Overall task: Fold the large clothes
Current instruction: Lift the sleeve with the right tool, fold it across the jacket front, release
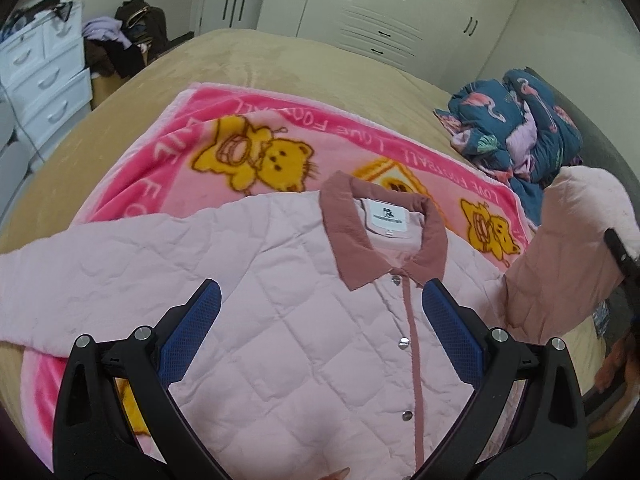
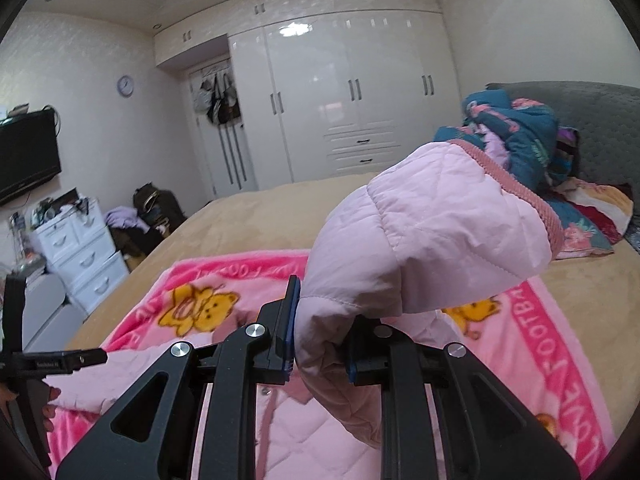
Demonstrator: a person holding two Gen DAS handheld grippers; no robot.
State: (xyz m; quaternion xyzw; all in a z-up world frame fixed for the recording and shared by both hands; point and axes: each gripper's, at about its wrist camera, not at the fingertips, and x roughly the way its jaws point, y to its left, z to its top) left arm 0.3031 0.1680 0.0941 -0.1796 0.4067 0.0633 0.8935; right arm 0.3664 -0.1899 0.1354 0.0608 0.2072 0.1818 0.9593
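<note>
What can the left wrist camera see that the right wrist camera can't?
Only the left wrist view shows the jacket's collar with its white label, and the open left gripper hovering over the jacket.

Only the right wrist view shows the right gripper shut on the lifted sleeve, plus a wall clock and a TV.

Both show the pink bear blanket, the white wardrobe and the blue bedding heap.

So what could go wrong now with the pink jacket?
The right hand-held gripper pinches only a bunched bit of the sleeve, so the puffy cloth might slip out mid-fold. The left hand-held gripper hangs open over the jacket and holds nothing, so pulling the sleeve across may drag the jacket crooked on the blanket.
</note>
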